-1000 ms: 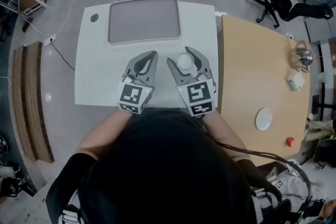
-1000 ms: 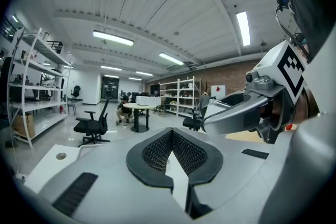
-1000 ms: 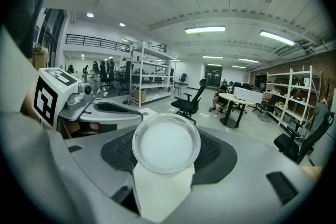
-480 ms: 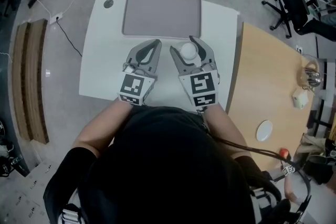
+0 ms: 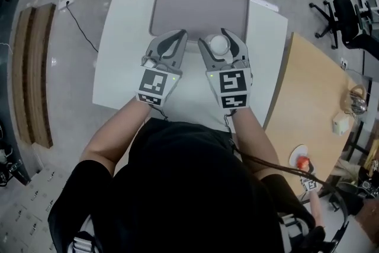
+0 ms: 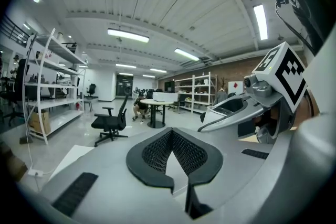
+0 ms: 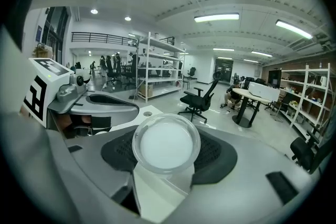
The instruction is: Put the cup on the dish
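Observation:
My right gripper (image 5: 218, 38) is shut on a small white cup (image 5: 219, 44), held upright over the near edge of the grey tray (image 5: 198, 6). In the right gripper view the cup (image 7: 166, 143) sits between the dark pads, its rim facing the camera. My left gripper (image 5: 173, 38) hangs beside it to the left, shut and empty; its pads meet at the tips (image 6: 170, 134). The white dish (image 5: 294, 154) lies far to the right on the wooden table (image 5: 308, 86), with a small red object (image 5: 302, 163) at its edge.
The tray rests on a white table (image 5: 118, 68). On the wooden table's far right stand a glass teapot (image 5: 355, 101) and a small white jug (image 5: 340, 123). An office chair (image 5: 349, 15) stands beyond it. Wooden boards (image 5: 29, 74) lie on the floor at left.
Both grippers have moved forward to the tray's near edge, the cup still held. The red object now lies against the dish instead of apart from it.

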`<control>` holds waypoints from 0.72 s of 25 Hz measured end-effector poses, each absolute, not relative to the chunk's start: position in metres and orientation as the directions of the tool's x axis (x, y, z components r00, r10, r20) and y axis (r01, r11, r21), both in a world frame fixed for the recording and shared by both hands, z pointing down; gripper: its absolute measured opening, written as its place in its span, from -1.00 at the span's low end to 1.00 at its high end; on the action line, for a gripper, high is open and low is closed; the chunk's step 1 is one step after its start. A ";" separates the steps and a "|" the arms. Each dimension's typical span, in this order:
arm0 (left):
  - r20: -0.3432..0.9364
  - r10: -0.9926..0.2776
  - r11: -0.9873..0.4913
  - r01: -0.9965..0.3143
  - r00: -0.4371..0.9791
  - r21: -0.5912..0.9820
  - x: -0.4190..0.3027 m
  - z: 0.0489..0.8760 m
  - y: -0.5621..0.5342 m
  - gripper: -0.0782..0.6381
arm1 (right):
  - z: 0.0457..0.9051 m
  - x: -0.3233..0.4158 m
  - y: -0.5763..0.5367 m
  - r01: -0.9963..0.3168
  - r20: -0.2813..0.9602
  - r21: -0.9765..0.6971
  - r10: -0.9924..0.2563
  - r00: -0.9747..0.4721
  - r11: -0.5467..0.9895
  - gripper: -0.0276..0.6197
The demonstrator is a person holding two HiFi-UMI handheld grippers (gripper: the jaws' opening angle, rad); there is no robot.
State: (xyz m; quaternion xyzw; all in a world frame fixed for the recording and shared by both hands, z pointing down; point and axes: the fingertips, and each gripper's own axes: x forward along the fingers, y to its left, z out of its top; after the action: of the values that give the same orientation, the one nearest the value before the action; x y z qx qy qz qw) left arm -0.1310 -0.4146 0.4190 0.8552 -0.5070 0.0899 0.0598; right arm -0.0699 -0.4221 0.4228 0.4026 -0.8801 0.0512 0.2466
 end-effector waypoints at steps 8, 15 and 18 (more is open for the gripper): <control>0.237 -0.870 -0.439 -0.898 0.432 0.023 -0.159 0.458 -0.461 -0.76 | 0.464 -0.101 -0.473 -0.745 0.496 0.115 -0.687 -0.531 0.658 -0.13; 0.275 -0.867 -0.430 -0.903 0.416 0.011 -0.172 0.500 -0.492 -0.76 | 0.512 -0.118 -0.508 -0.759 0.527 0.103 -0.682 -0.506 0.643 -0.13; 0.295 -0.863 -0.425 -0.905 0.410 0.013 -0.174 0.515 -0.504 -0.76 | 0.529 -0.123 -0.520 -0.764 0.545 0.099 -0.678 -0.494 0.637 -0.13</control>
State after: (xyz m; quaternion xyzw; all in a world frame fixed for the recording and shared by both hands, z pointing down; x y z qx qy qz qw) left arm -0.1737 -0.5036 0.5155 0.8352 -0.5294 0.1222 0.0855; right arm -0.1230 -0.5196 0.5292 0.4188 -0.8607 0.0778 0.2787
